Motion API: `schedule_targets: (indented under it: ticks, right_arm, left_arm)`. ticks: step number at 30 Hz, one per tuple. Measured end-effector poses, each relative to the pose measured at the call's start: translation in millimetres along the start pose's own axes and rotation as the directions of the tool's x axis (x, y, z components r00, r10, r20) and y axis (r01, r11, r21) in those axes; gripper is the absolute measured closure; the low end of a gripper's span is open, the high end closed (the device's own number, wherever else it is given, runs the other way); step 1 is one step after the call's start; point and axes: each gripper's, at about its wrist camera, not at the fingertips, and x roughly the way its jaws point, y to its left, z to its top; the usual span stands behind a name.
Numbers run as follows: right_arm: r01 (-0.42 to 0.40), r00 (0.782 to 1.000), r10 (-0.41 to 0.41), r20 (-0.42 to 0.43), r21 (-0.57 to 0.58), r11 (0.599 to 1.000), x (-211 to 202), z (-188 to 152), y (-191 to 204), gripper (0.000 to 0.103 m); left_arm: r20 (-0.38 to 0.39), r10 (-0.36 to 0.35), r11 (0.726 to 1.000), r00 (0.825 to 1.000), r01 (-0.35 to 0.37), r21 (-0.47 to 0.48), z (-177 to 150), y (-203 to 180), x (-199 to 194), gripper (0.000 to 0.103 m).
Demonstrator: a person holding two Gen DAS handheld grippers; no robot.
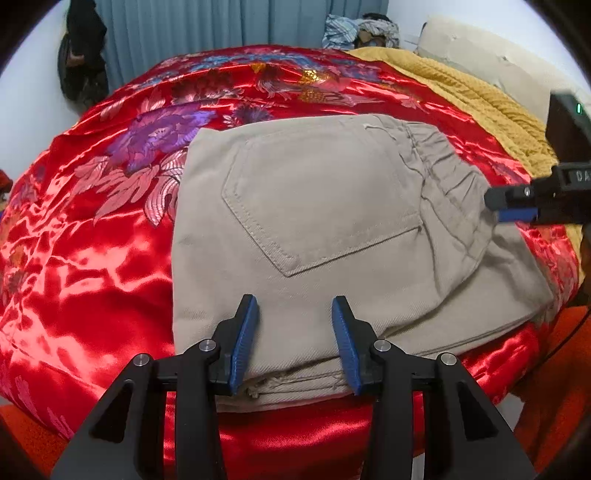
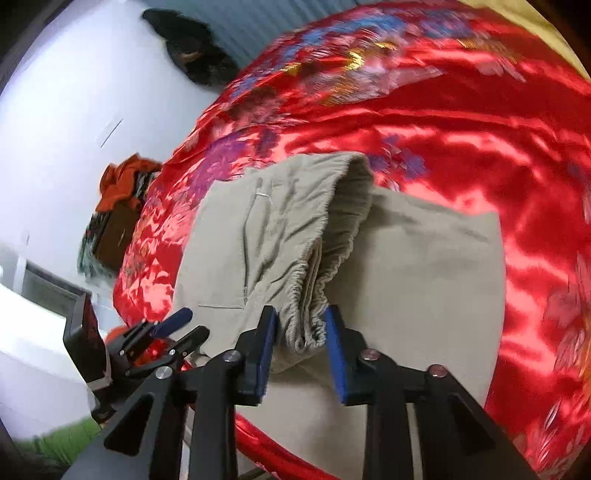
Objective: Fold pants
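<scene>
Beige pants (image 1: 317, 229) lie folded in a thick stack on the red satin bedspread (image 1: 92, 258), back pocket up, elastic waistband at the right. My left gripper (image 1: 294, 314) is open, its blue pads just above the stack's near edge, holding nothing. My right gripper (image 1: 513, 208) shows at the right by the waistband. In the right wrist view the right gripper (image 2: 301, 332) is open with the gathered waistband (image 2: 306, 291) lying between its pads, not pinched. The left gripper (image 2: 181, 326) shows there at lower left, open.
A mustard knitted blanket (image 1: 472, 96) and a beige headboard (image 1: 491, 62) lie at the far right of the bed. Clothes (image 1: 362, 31) are piled at the back by blue curtains. A dark garment (image 1: 83, 51) hangs on the left wall. An orange cloth (image 2: 123, 181) lies beside the bed.
</scene>
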Motion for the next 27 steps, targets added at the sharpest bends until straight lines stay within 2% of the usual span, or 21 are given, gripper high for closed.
schedule_targets:
  ticks: [1, 5, 9, 10, 11, 13, 14, 15, 18, 22, 24, 27]
  right_arm:
    - [-0.007, 1.000, 0.006, 0.001, 0.049, 0.999, 1, -4, -9, 0.052]
    - [-0.098, 0.995, 0.097, 0.014, 0.152, 0.983, 7, -23, -27, 0.052]
    - [-0.148, 0.988, 0.135, 0.080, 0.189, 0.971, 17, -24, -25, 0.052]
    - [-0.133, 0.989, 0.118, 0.088, 0.189, 0.973, 22, -21, -21, 0.053]
    - [-0.107, 0.991, 0.092, 0.093, 0.172, 0.979, 25, -19, -17, 0.061]
    - [-0.028, 0.995, 0.020, 0.094, 0.084, 0.996, 26, -15, -1, 0.070]
    - [-0.010, 0.995, 0.005, 0.101, 0.043, 0.999, 22, -15, 8, 0.077]
    - [-0.001, 0.994, 0.000, 0.110, 0.002, 1.000, 15, -14, 18, 0.079]
    - [0.016, 0.982, 0.004, 0.189, -0.105, 0.994, -28, -11, 53, 0.081]
    - [0.021, 0.949, 0.017, 0.316, -0.119, 0.993, -87, -18, 63, 0.081]
    - [0.023, 0.937, 0.011, 0.349, -0.094, 0.995, -106, -26, 54, 0.081]
    - [0.061, 0.942, -0.044, 0.333, -0.040, 0.997, -105, -42, 28, 0.081]
  left_arm:
    - [0.000, 0.001, 1.000, 1.000, -0.001, 0.001, 0, 0, 0, 0.060]
    - [0.001, 0.006, 1.000, 1.000, -0.006, 0.000, -1, -1, 0, 0.060]
    - [0.004, 0.018, 1.000, 1.000, -0.018, 0.010, -2, -4, 0, 0.059]
    - [0.005, 0.020, 1.000, 1.000, -0.020, 0.015, -2, -4, 0, 0.059]
    - [0.002, 0.018, 1.000, 1.000, -0.018, 0.019, -1, -3, -1, 0.059]
    - [-0.024, 0.020, 1.000, 1.000, -0.020, 0.016, 2, 0, -7, 0.058]
    - [-0.035, 0.027, 1.000, 0.999, -0.027, 0.000, 5, 5, -15, 0.058]
    - [-0.028, 0.026, 0.999, 0.999, -0.026, -0.024, 8, 10, -27, 0.059]
    - [0.062, -0.011, 0.994, 0.998, 0.017, -0.108, 21, 31, -71, 0.058]
    - [0.164, -0.005, 0.988, 0.987, 0.030, -0.150, 29, 50, -113, 0.054]
    - [0.167, -0.008, 0.987, 0.986, 0.034, -0.154, 28, 51, -114, 0.054]
    - [0.124, -0.023, 0.991, 0.992, 0.039, -0.130, 23, 43, -97, 0.055]
